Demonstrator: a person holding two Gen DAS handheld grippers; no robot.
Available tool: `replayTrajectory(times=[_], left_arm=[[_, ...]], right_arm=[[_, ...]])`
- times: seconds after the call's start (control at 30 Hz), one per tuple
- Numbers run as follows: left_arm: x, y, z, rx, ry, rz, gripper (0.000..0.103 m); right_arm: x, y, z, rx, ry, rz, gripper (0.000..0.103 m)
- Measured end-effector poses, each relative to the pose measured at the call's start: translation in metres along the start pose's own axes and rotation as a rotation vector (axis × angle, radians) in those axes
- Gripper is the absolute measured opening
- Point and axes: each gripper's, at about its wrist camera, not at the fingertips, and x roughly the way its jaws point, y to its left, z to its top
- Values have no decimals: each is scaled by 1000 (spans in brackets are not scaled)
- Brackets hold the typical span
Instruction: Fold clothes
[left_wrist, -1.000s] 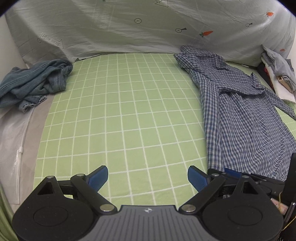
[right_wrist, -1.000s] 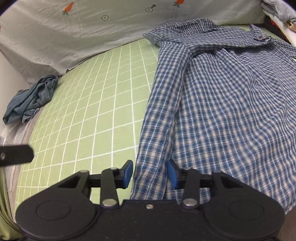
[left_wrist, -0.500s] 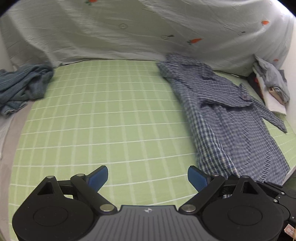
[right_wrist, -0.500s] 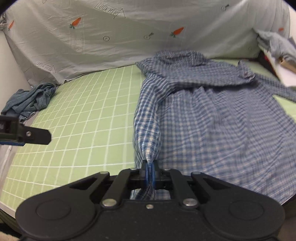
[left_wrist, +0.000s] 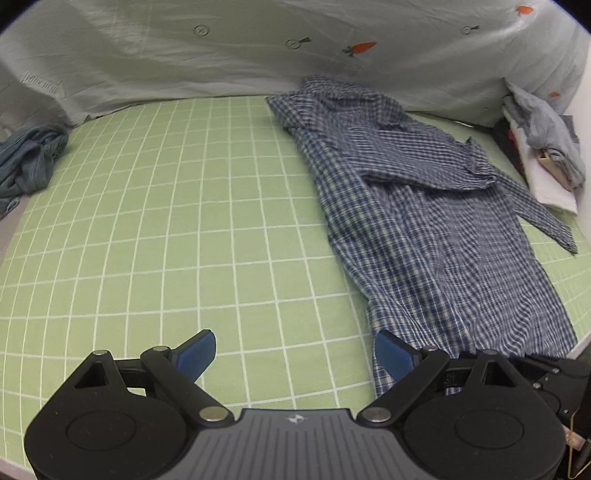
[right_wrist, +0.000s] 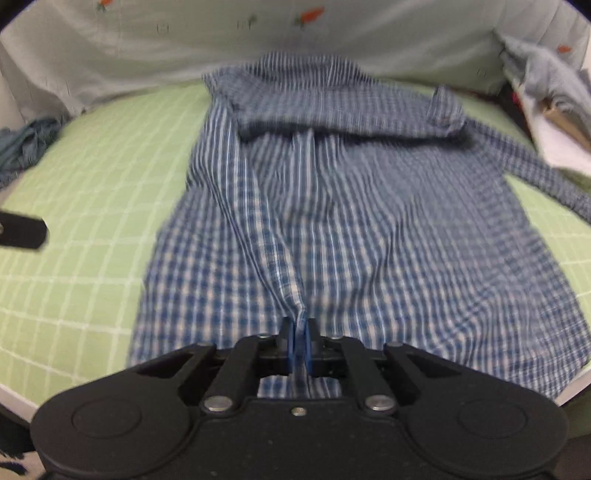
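Since a second ago the right gripper (right_wrist: 297, 347) has closed on the near hem of the blue-and-white checked cotton shirt (right_wrist: 351, 229) and gathered it into a ridge running away from the blue pads (right_wrist: 305, 345); the jaws are now easing apart slightly, with the fabric still pinched between them. No containers show in either view.

Across the green mattress sheet with its white grid (left_wrist: 166, 229), the shirt lies spread on the right half, collar towards the pale carrot-print cloth (left_wrist: 258, 48) hung behind, one sleeve trailing to the right.

Just left of the shirt's near corner hangs the left gripper (left_wrist: 293, 354), jaws wide and empty, its right pad beside the hem.

Left of the shirt the sheet is bare as far as a crumpled blue denim garment (left_wrist: 29, 162) at its far-left edge. A stack of folded clothes (left_wrist: 543, 147) sits beyond the shirt's right sleeve.
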Motion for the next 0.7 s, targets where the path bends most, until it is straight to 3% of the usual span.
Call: replayTrajectory(times=[0.07,0.13,0.2,0.27,0.33,0.57,0.7], left_arm=[[3,0,2,-25,11,27,93],[5,1,7,-52,13,46,93],[7,1,11,-76,13,65,93],[8,0,16,-95,4,79,93],[11,-4,23,-115,-10,90,93],[24,-15,55,-190,-58,122,93],[37,-23,80,-193,-108,147,93]], right_arm=[[7,-5,-1,-12,35,27,15],[5,-12,3,-16,42,55,35],[2,-19,8,-10,44,82,47],[-2,-30,16,21,18,121,60],[-3,-43,27,45,-11,124,80],[5,-93,72,121,-62,78,88],[1,-121,101,98,-139,-6,97]])
